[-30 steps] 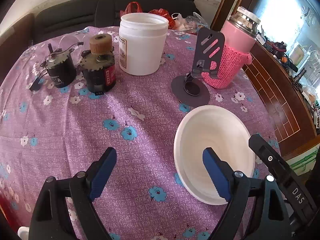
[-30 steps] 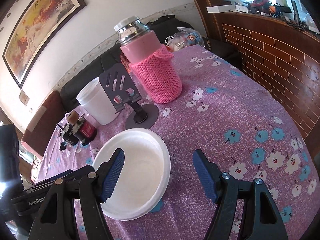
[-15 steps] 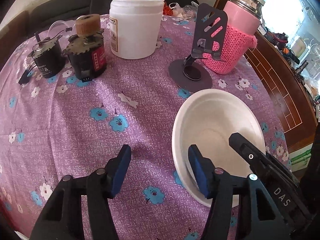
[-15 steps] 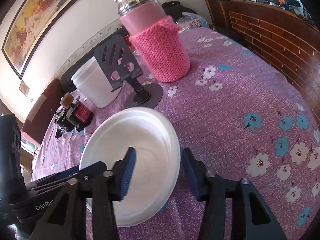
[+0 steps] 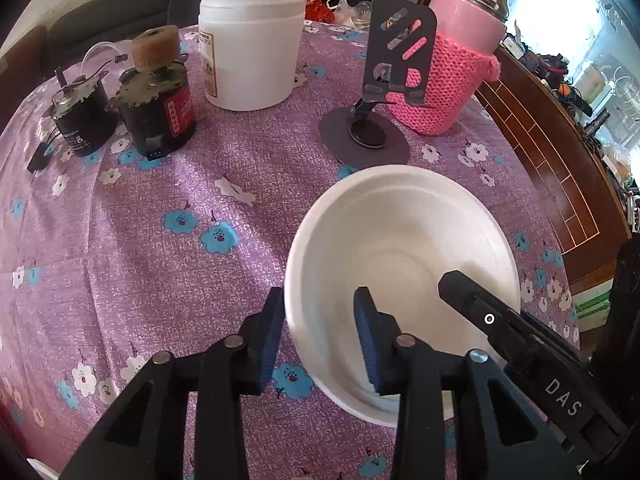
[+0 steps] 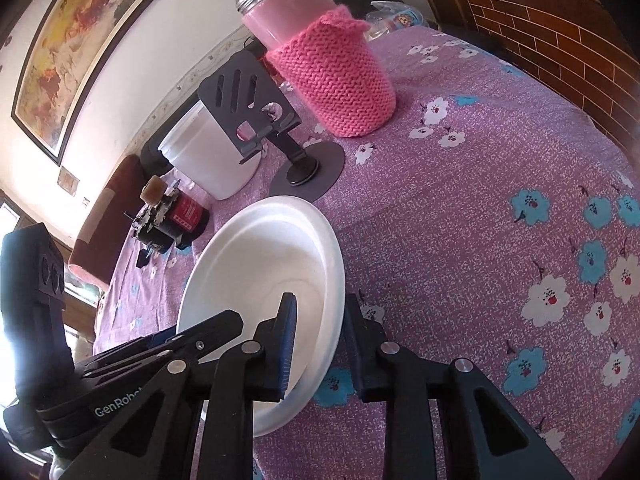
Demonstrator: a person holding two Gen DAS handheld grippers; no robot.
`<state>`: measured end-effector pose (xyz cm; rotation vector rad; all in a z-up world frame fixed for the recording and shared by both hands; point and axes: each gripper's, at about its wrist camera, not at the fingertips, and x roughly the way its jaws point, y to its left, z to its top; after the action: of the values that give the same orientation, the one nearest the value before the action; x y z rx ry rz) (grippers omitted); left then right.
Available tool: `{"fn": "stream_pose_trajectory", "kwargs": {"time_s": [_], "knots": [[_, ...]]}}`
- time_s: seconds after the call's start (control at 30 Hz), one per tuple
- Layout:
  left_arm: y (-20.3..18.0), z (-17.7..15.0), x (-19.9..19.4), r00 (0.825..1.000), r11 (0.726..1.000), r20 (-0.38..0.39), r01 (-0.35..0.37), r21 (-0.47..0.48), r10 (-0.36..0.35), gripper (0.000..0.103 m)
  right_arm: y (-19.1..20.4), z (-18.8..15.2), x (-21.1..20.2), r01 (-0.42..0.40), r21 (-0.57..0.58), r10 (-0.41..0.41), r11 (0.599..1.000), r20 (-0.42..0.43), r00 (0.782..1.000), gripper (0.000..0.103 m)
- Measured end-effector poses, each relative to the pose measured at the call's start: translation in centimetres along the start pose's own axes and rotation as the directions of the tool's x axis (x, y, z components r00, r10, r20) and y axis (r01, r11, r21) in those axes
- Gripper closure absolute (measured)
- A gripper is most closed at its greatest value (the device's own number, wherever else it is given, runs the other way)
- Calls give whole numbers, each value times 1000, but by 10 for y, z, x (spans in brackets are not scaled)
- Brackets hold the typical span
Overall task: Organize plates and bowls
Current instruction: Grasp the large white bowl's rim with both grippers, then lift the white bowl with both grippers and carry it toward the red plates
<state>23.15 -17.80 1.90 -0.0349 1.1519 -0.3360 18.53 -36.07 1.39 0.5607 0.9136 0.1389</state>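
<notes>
A white foam bowl (image 5: 400, 240) (image 6: 272, 248) stands upright on the purple flowered tablecloth (image 5: 180, 280). My left gripper (image 5: 318, 296) straddles the bowl's near left rim, one pad outside against the rim and one inside on the wall. Its jaws are closing with the rim between them. Over the opposite rim sits my right gripper (image 6: 320, 298), jaws closing too, with the rim pinched between an inner and an outer pad. In each wrist view the other gripper's black fingers (image 5: 480, 312) (image 6: 192, 340) reach into the bowl.
Beyond the bowl stand a dark phone stand (image 5: 376, 112), a pink knit-sleeved flask (image 5: 452, 68), a white plastic jar (image 5: 252, 44) and two small dark motors (image 5: 156, 100) (image 5: 80, 116). The table's edge and a brick ledge (image 6: 560, 40) lie to the right.
Both grippers' jaws have narrowed from wide apart to close around the bowl's rims. Both have come lower and nearer to the bowl, which stays in place.
</notes>
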Motion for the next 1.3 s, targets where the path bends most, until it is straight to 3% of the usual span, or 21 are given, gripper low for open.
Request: {"fn": "stream_pose_trajectory", "kwargs": {"time_s": [0.2,0.47,0.8,1.3], "knots": [[-6,-1,-12,999,999,32,-17,28,16,83,1,-1,-3,-4,1,4,1000,5,1000,78],[-11,-6,-40,995,998,96,-35,52,30,83,14,-6,-8,-1,-43,2,999,30,1000,79],[9,-29,-68,993,1000,118,2,-17,0,83,41,-17,-9,7,-143,-1,990,43,999,80],[66,-71,-127,985,989,165,66,-132,-44,83,123,-48,-33,37,-311,-21,950,54,998,80]]}}
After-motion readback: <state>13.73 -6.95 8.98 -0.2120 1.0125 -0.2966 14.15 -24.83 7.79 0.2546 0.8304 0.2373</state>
